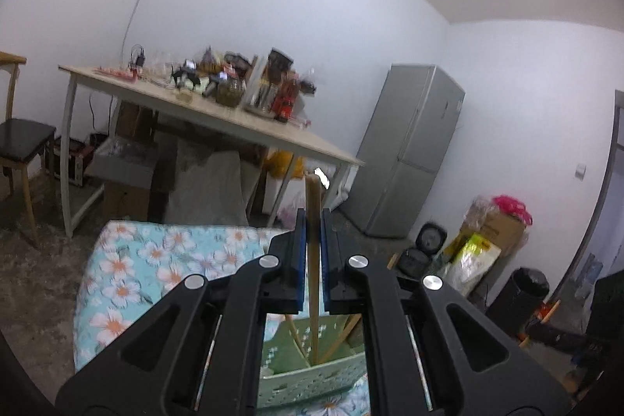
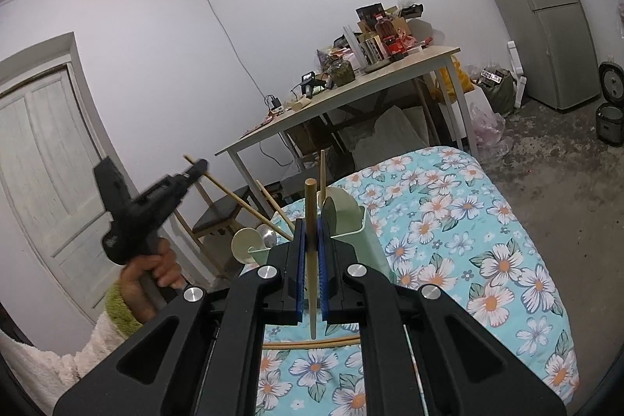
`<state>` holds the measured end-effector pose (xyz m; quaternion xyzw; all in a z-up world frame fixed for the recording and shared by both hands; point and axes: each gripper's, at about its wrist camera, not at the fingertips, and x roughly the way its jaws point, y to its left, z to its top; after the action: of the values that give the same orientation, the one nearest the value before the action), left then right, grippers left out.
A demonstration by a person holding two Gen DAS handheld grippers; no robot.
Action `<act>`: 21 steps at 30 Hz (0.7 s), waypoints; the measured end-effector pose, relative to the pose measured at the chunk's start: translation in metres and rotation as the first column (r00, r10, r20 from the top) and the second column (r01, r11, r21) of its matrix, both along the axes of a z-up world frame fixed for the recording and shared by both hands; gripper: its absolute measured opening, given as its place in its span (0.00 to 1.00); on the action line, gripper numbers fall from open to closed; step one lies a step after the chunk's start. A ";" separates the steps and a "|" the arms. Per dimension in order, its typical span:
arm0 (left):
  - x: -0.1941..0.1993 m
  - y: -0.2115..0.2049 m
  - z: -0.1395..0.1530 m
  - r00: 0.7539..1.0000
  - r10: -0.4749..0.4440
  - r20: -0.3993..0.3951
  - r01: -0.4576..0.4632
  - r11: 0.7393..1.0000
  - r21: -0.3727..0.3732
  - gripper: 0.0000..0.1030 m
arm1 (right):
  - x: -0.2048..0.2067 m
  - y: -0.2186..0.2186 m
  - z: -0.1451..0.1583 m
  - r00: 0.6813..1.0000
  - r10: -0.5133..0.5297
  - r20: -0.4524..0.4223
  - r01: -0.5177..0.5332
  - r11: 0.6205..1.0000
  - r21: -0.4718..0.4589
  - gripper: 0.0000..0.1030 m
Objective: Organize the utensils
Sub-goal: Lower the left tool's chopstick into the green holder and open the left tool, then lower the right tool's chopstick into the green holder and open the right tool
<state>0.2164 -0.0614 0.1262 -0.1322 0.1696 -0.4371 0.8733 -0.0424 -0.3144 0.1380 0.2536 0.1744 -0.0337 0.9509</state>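
Note:
In the left wrist view my left gripper (image 1: 312,217) is shut on a wooden chopstick (image 1: 313,193) that stands upright between the blue pads. Below it sits a pale green perforated utensil holder (image 1: 312,381) with more chopsticks inside. In the right wrist view my right gripper (image 2: 311,225) is shut on another upright wooden chopstick (image 2: 311,197), just in front of the utensil holder (image 2: 353,225). Spoons (image 2: 245,240) poke out of the holder's left side. The left gripper (image 2: 199,167), held by a hand (image 2: 156,271), hovers to the left with its chopstick (image 2: 234,197) slanting toward the holder.
Two chopsticks (image 2: 312,342) lie on the floral tablecloth (image 2: 448,240) under my right gripper. Behind stand a cluttered wooden table (image 2: 351,88), a grey fridge (image 2: 546,6), a chair (image 1: 23,139) and a white door (image 2: 43,162). A rice cooker (image 2: 609,123) sits on the floor.

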 end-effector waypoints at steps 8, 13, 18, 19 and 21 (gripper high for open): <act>0.006 -0.004 -0.025 0.998 -0.012 -0.054 0.015 0.998 0.068 0.14 | 0.003 0.000 0.002 1.000 -0.003 -0.006 0.003 1.000 0.000 0.06; -0.002 0.012 -0.026 0.999 0.025 -0.035 -0.022 0.998 0.064 0.34 | -0.002 0.000 0.013 1.000 -0.012 0.022 0.012 1.000 -0.017 0.06; -0.018 0.038 -0.029 0.999 0.045 -0.026 -0.044 0.998 0.045 0.47 | -0.007 -0.004 0.038 0.995 -0.018 0.095 0.022 0.999 -0.037 0.06; -0.023 0.046 -0.031 0.999 0.046 -0.024 -0.045 0.998 0.035 0.50 | -0.008 -0.005 0.047 0.993 -0.020 0.118 0.026 0.998 -0.050 0.06; -0.032 0.059 -0.037 0.998 0.052 -0.023 -0.051 0.998 0.029 0.54 | -0.007 -0.005 0.057 0.989 -0.022 0.144 0.032 0.997 -0.065 0.06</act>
<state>0.1841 -0.0020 0.0890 -0.1291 0.1826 -0.4104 0.8841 -0.0498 -0.3196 0.1952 0.2258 0.1010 -0.0341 0.9683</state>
